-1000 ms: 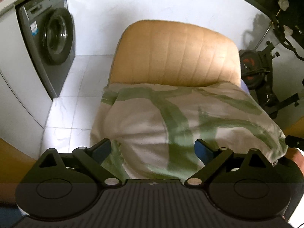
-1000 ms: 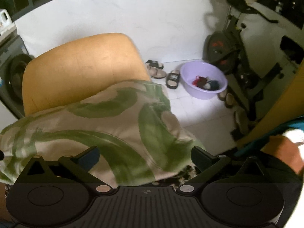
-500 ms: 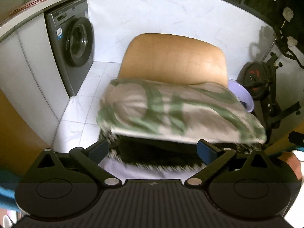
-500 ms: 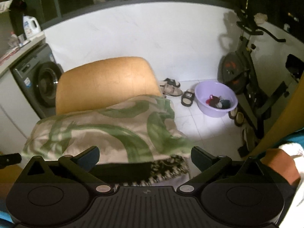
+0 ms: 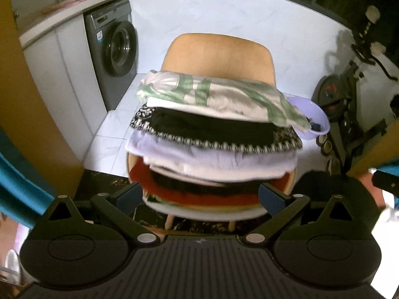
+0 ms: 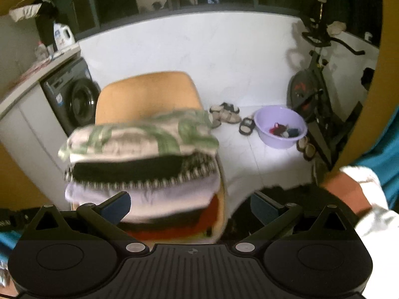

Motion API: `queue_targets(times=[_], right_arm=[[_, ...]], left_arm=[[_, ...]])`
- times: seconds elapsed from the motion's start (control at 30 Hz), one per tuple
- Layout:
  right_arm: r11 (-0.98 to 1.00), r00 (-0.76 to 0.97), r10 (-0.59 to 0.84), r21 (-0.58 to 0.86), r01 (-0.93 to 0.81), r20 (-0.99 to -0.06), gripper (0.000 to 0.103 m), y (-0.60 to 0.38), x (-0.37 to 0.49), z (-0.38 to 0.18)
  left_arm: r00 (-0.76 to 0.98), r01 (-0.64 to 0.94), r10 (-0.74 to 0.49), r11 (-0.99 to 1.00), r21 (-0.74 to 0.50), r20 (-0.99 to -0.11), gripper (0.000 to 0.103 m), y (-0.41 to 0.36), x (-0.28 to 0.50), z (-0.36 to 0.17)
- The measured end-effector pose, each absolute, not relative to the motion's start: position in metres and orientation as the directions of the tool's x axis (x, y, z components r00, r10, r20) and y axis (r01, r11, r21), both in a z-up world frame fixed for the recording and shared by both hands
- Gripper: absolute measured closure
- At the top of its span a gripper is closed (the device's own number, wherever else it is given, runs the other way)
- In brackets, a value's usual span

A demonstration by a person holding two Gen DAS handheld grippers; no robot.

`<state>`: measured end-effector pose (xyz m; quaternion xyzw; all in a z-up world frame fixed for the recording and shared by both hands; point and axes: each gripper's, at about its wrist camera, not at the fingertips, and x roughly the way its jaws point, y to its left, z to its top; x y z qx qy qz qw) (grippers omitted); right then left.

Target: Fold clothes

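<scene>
Both tools [image 5: 199, 196] [image 6: 189, 205] agape, empty; clothes stack [image 5: 214, 137] [image 6: 142, 164] ahead on chair [image 5: 219, 54].

A stack of folded clothes [image 5: 214, 134] sat on the seat of a chair [image 5: 219, 54], whose backrest rose behind the stack at twelve o'clock. A washing machine [image 5: 114, 42] stood at ten o'clock from the chair, under a counter [image 5: 72, 7], and a detergent bottle [image 6: 62, 35] stood on that counter. A basin [image 6: 279, 127] lay on the floor at two o'clock, with small items in it. Sandals [image 6: 227, 114] lay on the floor between chair and basin, near the wall behind. An exercise bike [image 6: 316, 87] stood at three o'clock, just beyond the basin. More shoes [image 6: 306, 149] lay between basin and bike.

The left gripper [image 5: 200, 196] sat at six o'clock before the stack, its fingers spread either side of the lowest layers. The right gripper [image 6: 190, 203] sat before the stack's right part.
</scene>
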<state>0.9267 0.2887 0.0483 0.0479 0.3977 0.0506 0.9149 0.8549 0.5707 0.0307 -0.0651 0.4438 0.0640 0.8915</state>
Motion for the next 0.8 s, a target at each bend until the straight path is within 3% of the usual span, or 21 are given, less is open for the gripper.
queue_targets(times=[0.43,0.8], right_arm=[[0.989,0.686,-0.007,0.095,0.112,-0.728,0.001,0.333,0.767,0.042],[0.991,0.647,-0.052,0.041,0.128,-0.761,0.001,0.401,0.687,0.034]], left_arm=[[0.613,-0.052,0.05,0.998,0.022,-0.789,0.002,0.579,0.751,0.044],[0.597,0.012,0.013,1.0,0.024,-0.802,0.002,0.611,0.7,0.038]])
